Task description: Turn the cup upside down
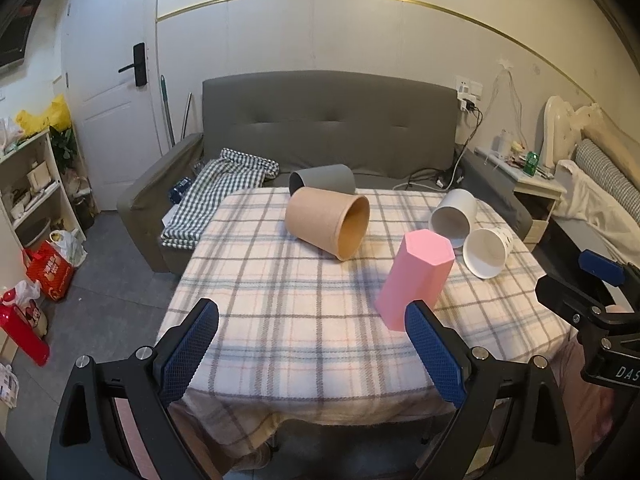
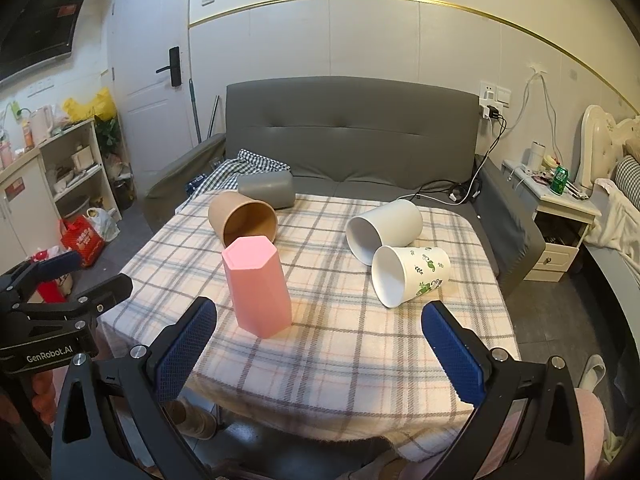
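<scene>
A pink hexagonal cup stands upside down, closed end up, on the plaid-covered table. A brown cup, a grey cup, a white cup and a white leaf-print cup lie on their sides. My left gripper is open and empty over the near edge, left of the pink cup. My right gripper is open and empty, just in front of the pink and leaf-print cups.
A grey sofa with a checked cloth stands behind the table. A nightstand and bed are at the right, shelves and bags on the floor at the left.
</scene>
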The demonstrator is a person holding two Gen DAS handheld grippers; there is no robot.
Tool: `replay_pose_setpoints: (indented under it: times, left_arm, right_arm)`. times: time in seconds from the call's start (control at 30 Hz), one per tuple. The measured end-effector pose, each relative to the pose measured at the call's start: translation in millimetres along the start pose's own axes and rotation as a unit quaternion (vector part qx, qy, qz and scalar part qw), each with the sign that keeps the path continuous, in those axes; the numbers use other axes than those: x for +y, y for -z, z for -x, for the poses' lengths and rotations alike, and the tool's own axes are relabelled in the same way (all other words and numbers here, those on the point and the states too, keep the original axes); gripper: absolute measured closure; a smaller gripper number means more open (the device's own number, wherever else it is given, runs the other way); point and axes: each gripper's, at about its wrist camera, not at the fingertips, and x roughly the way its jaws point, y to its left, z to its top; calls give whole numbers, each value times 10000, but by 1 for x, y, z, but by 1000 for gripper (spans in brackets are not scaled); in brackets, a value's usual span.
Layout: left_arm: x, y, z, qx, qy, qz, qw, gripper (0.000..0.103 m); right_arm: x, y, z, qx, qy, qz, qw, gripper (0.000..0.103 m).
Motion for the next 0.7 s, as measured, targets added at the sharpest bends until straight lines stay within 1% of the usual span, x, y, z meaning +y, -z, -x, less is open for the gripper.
replay_pose_setpoints:
  times: [0.3,0.7]
  left_arm:
    - [4,-1,2,-39,-41,16,10000,6]
    - [3,0,1,-10,93,49,9999,6]
  right_arm:
    - [3,0,1,53,6,28,10000,0]
    - [5,0,1,78,2,30,10000,0]
